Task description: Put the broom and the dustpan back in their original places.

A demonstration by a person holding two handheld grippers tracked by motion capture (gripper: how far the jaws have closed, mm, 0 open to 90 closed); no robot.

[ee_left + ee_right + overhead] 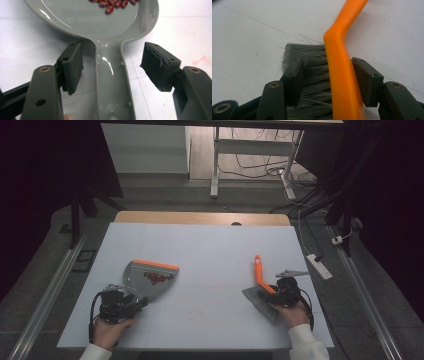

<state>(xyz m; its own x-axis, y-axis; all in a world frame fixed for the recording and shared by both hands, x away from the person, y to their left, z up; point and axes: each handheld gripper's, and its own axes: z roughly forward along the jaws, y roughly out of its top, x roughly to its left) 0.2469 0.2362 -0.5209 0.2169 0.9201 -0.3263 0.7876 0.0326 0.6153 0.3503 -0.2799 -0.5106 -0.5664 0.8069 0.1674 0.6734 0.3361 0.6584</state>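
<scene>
Inspecting the bench (200, 245) from the high view, I find two tools set down: a grey dustpan (150, 279) at about 9 o'clock from centre, and a hand brush (261, 290) at about 3 o'clock. The dustpan lies flat with its orange lip pointing toward 12 o'clock; a small heap of red beans (159, 278) sits in its tray. The brush lies on its side, orange handle running toward 12 o'clock, grey bristles (308, 75) fanned toward 9 o'clock.

Handling, in my judgement: the dustpan is light, rigid moulded plastic with a glossy, likely slippery finish. Its handle (112, 85) is the place to take hold, and it must be kept level or the loose beans will roll. The brush is also light; its orange handle (342, 70) is stiff and smooth, while the bristles are soft and give no firm purchase, so the grasp belongs across the handle alone.

Left gripper (116, 68): jaws stand moderately apart, straddling the dustpan handle with clear gaps on both sides; neither pad presses on it. It holds nothing.

Right gripper (329, 77): jaws stand wide. The brush lies between them, the right-hand pad just beside the handle and the left-hand pad resting against the bristles, but I see no clamping pressure. Both tools rest on the bench under their own weight.
</scene>
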